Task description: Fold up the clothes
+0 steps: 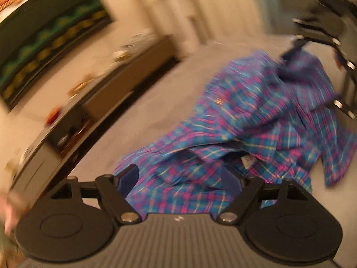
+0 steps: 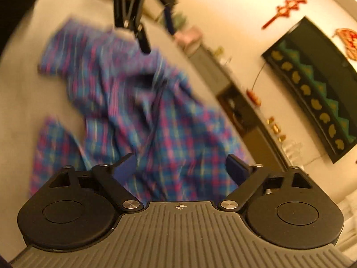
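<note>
Left gripper (image 1: pixel 180 177): jaws spread wide, blue pads (image 1: pixel 129 177) clear of cloth, nothing pinched, angled down over the near edge of the plaid shirt (image 1: pixel 256 116). Right gripper (image 2: pixel 181 170): likewise parted, empty, poised above the same garment from the opposite side.

Shirt: blue, pink and yellow check, dumped in a rumpled heap on a pale grey bed or padded surface (image 1: pixel 169 89), folds piled up, one loose flap lying apart toward the edge. Collar or label possibly showing as a small white patch in the left view; too blurred to confirm. Both views smeared by motion.

Beyond: a long low cabinet (image 1: pixel 116 93) with small ornaments along the wall, and a dark framed panel (image 2: pixel 312 89) with a green and gold pattern hanging above.

Likely step: taking hold to spread the heap flat before any fold. Best done by picking two distinct edge points, such as shoulders or hem corners, well apart. Pinch a single layer only, not a bunched wad. Lift together, pull taut, then lay down smooth. Risk: grabbing both layers and dragging the tangle along.
</note>
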### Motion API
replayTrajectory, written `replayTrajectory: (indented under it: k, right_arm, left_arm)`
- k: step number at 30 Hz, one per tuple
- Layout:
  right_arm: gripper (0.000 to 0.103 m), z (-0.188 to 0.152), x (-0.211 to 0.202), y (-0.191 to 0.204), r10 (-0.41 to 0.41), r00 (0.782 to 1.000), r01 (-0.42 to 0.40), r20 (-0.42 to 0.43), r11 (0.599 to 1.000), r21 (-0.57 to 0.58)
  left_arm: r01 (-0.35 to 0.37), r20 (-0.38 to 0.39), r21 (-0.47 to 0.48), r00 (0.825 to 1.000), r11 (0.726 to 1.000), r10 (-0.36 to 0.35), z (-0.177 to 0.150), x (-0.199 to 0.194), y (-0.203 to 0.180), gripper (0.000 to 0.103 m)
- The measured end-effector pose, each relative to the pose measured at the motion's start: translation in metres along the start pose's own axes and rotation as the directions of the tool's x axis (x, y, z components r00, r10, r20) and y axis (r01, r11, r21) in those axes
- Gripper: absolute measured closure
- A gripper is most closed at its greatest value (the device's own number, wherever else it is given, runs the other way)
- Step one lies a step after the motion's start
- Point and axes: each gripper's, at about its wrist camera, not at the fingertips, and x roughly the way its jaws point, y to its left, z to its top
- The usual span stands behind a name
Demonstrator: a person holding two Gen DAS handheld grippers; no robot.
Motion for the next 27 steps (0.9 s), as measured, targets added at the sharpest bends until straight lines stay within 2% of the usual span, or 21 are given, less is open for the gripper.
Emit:
replayTrajectory:
  k: [1, 3, 4, 5, 6, 8, 10, 11, 12, 13, 14, 15, 16, 17, 19, 20, 21, 22, 23, 24, 27]
  right_arm:
    - [0.037, -0.003, 0.008, 0.000, 0.009, 1.000, -0.009, -0.029, 1.000, 0.005]
    - [0.057, -0.006, 0.021, 0.000, 0.045, 0.996, -0.044, -0.075, 0.999, 0.012]
    - [0.066, -0.007, 0.025, 0.000, 0.067, 0.993, -0.066, -0.095, 0.998, 0.017]
    - [0.103, -0.008, 0.029, -0.002, 0.088, 0.990, -0.086, -0.114, 0.996, 0.022]
    - [0.103, -0.007, 0.028, -0.009, 0.104, 0.988, -0.099, -0.113, 0.994, 0.051]
    - [0.103, -0.009, 0.009, -0.042, 0.137, 0.991, -0.132, -0.005, 0.966, 0.221]
    - [0.103, -0.012, -0.010, -0.076, 0.140, 0.984, -0.170, 0.106, 0.909, 0.380]
    - [0.103, -0.017, -0.018, -0.095, 0.106, 0.982, -0.168, 0.159, 0.875, 0.453]
    - [0.103, -0.023, -0.024, -0.113, 0.072, 0.977, -0.170, 0.202, 0.834, 0.525]
    - [0.103, -0.034, -0.017, -0.129, 0.052, 0.975, -0.175, 0.218, 0.781, 0.599]
    - [0.103, -0.045, -0.001, -0.144, 0.050, 0.979, -0.174, 0.198, 0.711, 0.681]
    - [0.103, -0.059, 0.020, -0.153, 0.064, 0.989, -0.146, 0.136, 0.638, 0.757]
    - [0.103, -0.071, 0.041, -0.154, 0.094, 0.994, -0.098, 0.054, 0.582, 0.807]
    - [0.103, -0.082, 0.059, -0.153, 0.125, 0.992, -0.051, -0.020, 0.542, 0.839]
    - [0.103, -0.090, 0.076, -0.137, 0.161, 0.980, 0.008, -0.118, 0.560, 0.828]
    - [0.103, -0.087, 0.075, -0.131, 0.152, 0.979, 0.019, -0.137, 0.598, 0.801]
    - [0.095, -0.082, 0.069, -0.127, 0.120, 0.983, 0.032, -0.142, 0.640, 0.768]
    - [0.088, -0.076, 0.063, -0.124, 0.087, 0.986, 0.046, -0.143, 0.679, 0.733]
    - [0.073, -0.071, 0.057, -0.124, 0.052, 0.989, 0.059, -0.138, 0.714, 0.697]
    - [0.059, -0.065, 0.050, -0.124, 0.018, 0.991, 0.074, -0.131, 0.748, 0.660]
    - [0.054, -0.049, 0.031, -0.120, -0.032, 0.997, 0.064, -0.068, 0.833, 0.550]
  left_arm:
    - [0.022, -0.006, 0.010, 1.000, 1.000, -0.022, 0.000, 0.013, -0.001, 0.021]
    - [0.067, -0.012, 0.020, 0.998, 0.998, -0.067, 0.000, 0.035, 0.000, 0.023]
    - [0.092, -0.009, 0.012, 0.996, 0.996, -0.092, 0.000, 0.043, 0.001, 0.038]
    - [0.125, -0.003, -0.008, 0.992, 0.992, -0.125, 0.001, 0.047, 0.004, 0.076]
    - [0.162, 0.004, -0.036, 0.987, 0.986, -0.162, 0.003, 0.048, 0.009, 0.094]
    - [0.211, 0.105, -0.114, 0.974, 0.971, -0.199, 0.006, 0.026, 0.026, 0.098]
    - [0.261, 0.227, -0.192, 0.950, 0.946, -0.216, 0.009, -0.002, 0.046, 0.098]
    - [0.286, 0.289, -0.245, 0.934, 0.926, -0.212, 0.010, -0.015, 0.058, 0.098]
    - [0.324, 0.350, -0.318, 0.914, 0.891, -0.207, 0.011, -0.023, 0.073, 0.098]
    - [0.355, 0.374, -0.402, 0.905, 0.844, -0.202, 0.010, -0.019, 0.087, 0.098]
    - [0.374, 0.377, -0.489, 0.905, 0.788, -0.196, 0.009, -0.008, 0.099, 0.097]
    - [0.359, 0.330, -0.559, 0.923, 0.748, -0.196, 0.008, 0.012, 0.105, 0.097]
    - [0.319, 0.250, -0.618, 0.946, 0.719, -0.205, 0.007, 0.038, 0.108, 0.097]
    - [0.273, 0.177, -0.633, 0.962, 0.725, -0.209, 0.005, 0.060, 0.105, 0.097]
    - [0.199, 0.098, -0.607, 0.979, 0.769, -0.176, 0.001, 0.078, 0.092, 0.090]
    - [0.164, 0.066, -0.592, 0.986, 0.789, -0.156, -0.002, 0.085, 0.086, 0.079]
    - [0.144, 0.061, -0.577, 0.989, 0.804, -0.133, -0.005, 0.084, 0.082, 0.073]
    - [0.126, 0.069, -0.555, 0.992, 0.822, -0.106, -0.008, 0.078, 0.079, 0.055]
    - [0.104, 0.075, -0.529, 0.994, 0.843, -0.076, -0.010, 0.071, 0.078, 0.037]
    - [0.082, 0.080, -0.500, 0.996, 0.862, -0.048, -0.013, 0.064, 0.077, 0.032]
    - [0.050, 0.091, -0.432, 0.996, 0.901, -0.011, -0.014, 0.051, 0.079, 0.029]
